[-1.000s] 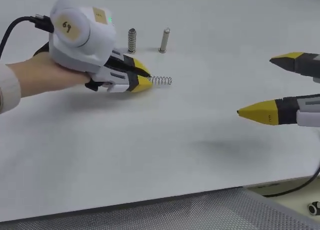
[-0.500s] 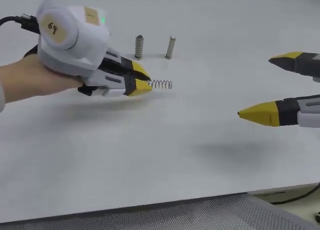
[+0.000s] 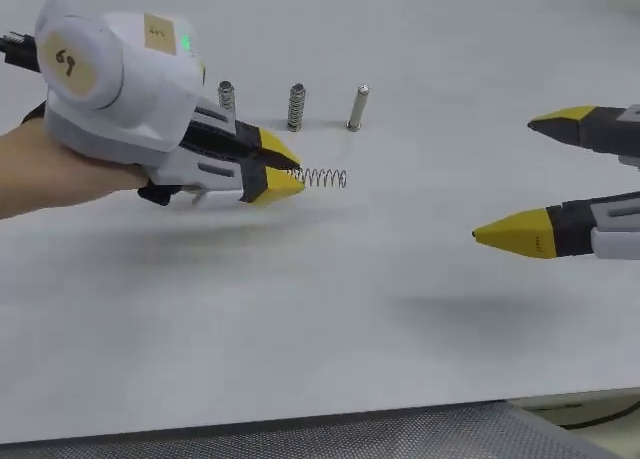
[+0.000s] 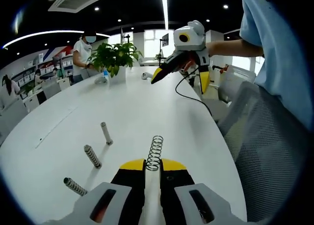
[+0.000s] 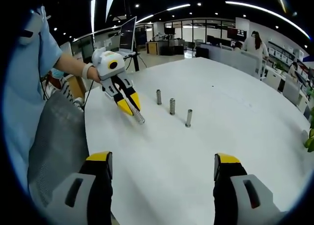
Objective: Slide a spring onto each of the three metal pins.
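Spring (image 3: 322,178) is pinched by one end in my left claw (image 3: 290,173). The jaws are closed down on it, and the rest of the coil pokes out level past the tips, low over the table (image 3: 300,309). My right claw (image 3: 503,181) is spread wide with nothing in it, hovering well off to the side. Further back stands a row of upright pins. The far-left pin (image 3: 226,96) and middle pin (image 3: 297,107) each wear a coil; the right-hand pin (image 3: 357,109) is bare. Open tabletop lies between my held coil and that bare one.
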Demonstrator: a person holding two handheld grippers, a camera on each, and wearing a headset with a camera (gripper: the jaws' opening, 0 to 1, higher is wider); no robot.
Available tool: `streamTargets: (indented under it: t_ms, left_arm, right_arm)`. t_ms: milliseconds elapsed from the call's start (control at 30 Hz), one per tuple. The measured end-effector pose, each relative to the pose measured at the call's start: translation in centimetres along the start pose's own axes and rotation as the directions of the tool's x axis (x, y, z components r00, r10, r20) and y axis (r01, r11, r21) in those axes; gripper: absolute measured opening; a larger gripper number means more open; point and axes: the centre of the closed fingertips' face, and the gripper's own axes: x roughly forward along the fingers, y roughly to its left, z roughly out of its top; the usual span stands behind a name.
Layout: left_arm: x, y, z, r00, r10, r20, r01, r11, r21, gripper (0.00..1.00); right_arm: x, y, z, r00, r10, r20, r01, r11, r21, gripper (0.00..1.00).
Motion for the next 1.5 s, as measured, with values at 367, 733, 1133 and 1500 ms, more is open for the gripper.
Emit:
streamTargets:
  t_ms: [367, 733, 1133, 1500]
  left_arm:
    - [-0.5, -1.6, 1.1, 0.9991, 0.011, 0.041, -0.01, 1.0, -0.017, 0.02]
    - [-1.2, -3.0, 2.6, 0.9964, 0.009, 0.084, -0.008, 1.0, -0.019, 0.02]
    - [-1.4, -4.0, 3.5, 0.9946, 0.001, 0.104, 0.001, 1.0, -0.019, 0.02]
    - [-1.4, -4.0, 3.4, 0.9939, -0.002, 0.11, 0.005, 1.0, -0.027, 0.02]
  right_arm:
    - [1.3, 1.8, 0.8, 0.9977, 0.067, -0.007, -0.067, 0.996, -0.05, 0.81]
    - [2.9, 4.3, 2.1, 0.9883, 0.153, -0.005, -0.152, 0.982, -0.115, 0.74]
    - [4.0, 5.8, 3.2, 0.9753, 0.22, -0.023, -0.22, 0.956, -0.196, 0.57]
    - [5.1, 6.8, 3.4, 0.9624, 0.268, -0.047, -0.271, 0.932, -0.24, 0.32]
